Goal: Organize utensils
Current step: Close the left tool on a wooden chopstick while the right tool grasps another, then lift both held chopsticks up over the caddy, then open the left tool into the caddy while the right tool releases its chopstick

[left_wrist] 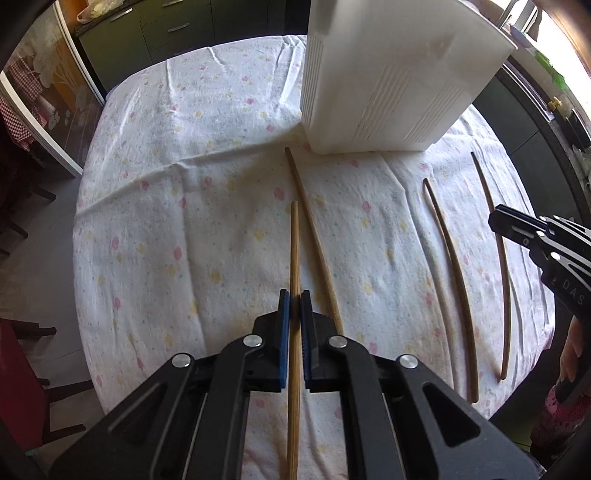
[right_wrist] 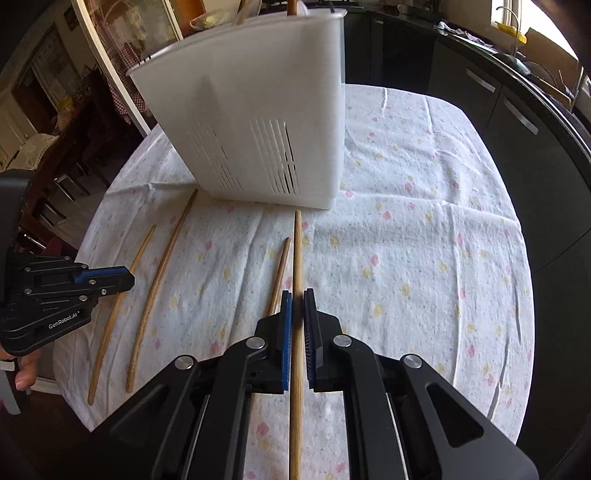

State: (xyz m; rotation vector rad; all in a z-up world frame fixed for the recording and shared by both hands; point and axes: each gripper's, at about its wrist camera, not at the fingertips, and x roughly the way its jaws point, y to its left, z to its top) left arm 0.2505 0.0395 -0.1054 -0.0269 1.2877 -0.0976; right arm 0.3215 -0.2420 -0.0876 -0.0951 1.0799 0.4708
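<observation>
Four wooden chopsticks lie on the flowered tablecloth in front of a white slotted utensil holder point(left_wrist: 388, 74), which also shows in the right wrist view point(right_wrist: 255, 118). My left gripper point(left_wrist: 294, 301) is shut on one chopstick point(left_wrist: 294, 251), pointing toward the holder. Another chopstick point(left_wrist: 314, 236) lies just to its right. My right gripper point(right_wrist: 298, 301) is shut on a chopstick point(right_wrist: 297, 258), with another chopstick point(right_wrist: 279, 273) lying just to its left. The right gripper shows in the left wrist view point(left_wrist: 517, 229); the left gripper shows in the right wrist view point(right_wrist: 107, 280).
The tablecloth point(left_wrist: 184, 221) covers a table with dark chairs point(left_wrist: 33, 332) at the left. Dark kitchen cabinets point(right_wrist: 498, 96) run behind and to the right. A wooden stick tip point(right_wrist: 291, 5) pokes above the holder's rim.
</observation>
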